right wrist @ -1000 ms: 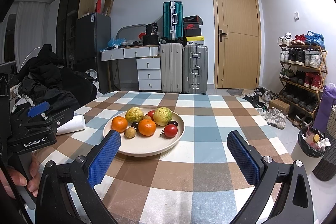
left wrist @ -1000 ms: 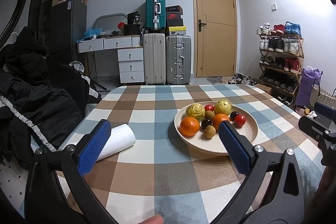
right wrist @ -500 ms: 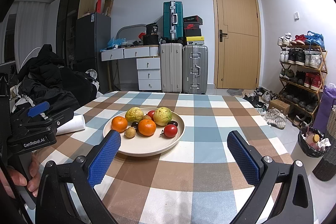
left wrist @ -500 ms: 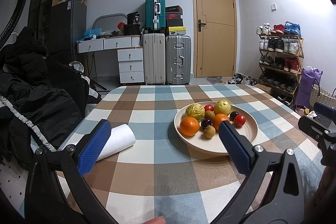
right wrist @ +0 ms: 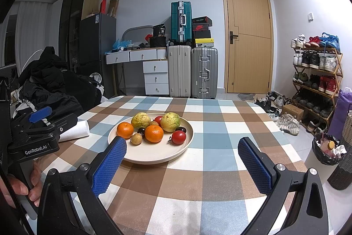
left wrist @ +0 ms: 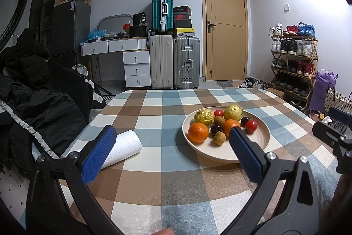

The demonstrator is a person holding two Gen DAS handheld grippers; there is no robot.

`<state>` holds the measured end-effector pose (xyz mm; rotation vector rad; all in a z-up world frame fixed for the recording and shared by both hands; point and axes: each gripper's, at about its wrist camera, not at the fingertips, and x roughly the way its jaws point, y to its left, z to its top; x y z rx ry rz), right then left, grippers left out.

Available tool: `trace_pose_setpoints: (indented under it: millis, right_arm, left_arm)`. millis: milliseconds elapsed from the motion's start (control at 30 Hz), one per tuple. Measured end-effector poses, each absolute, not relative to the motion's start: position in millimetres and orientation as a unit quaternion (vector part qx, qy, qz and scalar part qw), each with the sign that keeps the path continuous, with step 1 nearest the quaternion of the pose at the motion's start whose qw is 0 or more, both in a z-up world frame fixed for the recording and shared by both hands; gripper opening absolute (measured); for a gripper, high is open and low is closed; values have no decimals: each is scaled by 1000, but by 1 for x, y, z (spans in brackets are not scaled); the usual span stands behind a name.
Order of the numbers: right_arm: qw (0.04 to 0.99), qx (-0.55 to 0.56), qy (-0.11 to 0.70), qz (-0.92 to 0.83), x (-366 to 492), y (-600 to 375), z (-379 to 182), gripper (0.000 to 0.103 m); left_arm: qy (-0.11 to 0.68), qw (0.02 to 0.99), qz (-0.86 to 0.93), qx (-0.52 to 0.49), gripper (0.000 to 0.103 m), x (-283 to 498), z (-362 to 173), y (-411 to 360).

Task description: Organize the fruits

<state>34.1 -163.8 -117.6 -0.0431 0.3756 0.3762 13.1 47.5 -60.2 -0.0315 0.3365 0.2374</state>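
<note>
A cream plate [left wrist: 261, 140] [right wrist: 140, 152] on the checked tablecloth holds two oranges [left wrist: 198, 132] [right wrist: 154, 133], two yellow-green guavas [left wrist: 204, 117] [right wrist: 170, 122], red tomatoes [left wrist: 251, 125] [right wrist: 178, 137], dark plums [right wrist: 182, 129] and small brown longans [left wrist: 219, 138] [right wrist: 136, 138]. My left gripper [left wrist: 172, 148] hovers open over the table's near side, left of the plate, nothing between its blue pads. My right gripper [right wrist: 182, 158] stands open in front of the plate's near right rim, empty. Each tool appears at the edge of the other's view.
A white paper roll [left wrist: 123, 148] [right wrist: 77, 131] lies on the table left of the plate. Dark coats [left wrist: 33, 102] pile up at the left. Suitcases [left wrist: 175, 63], a drawer desk, a door and a shoe rack [left wrist: 292, 65] stand beyond the table. A bin [right wrist: 327, 150] sits at the right.
</note>
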Motion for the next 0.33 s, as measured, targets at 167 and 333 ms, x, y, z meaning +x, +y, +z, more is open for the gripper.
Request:
trace_pose_setpoints:
  millis: [167,333]
  right_arm:
    - [965,-21,185,186,34,-164,-118,103]
    - [965,-21,185,186,34,-164,-118,103]
  left_arm:
    - [167,979,118,-15,102,13,-60,47]
    - [168,979,115,-15,102,13,-60,46]
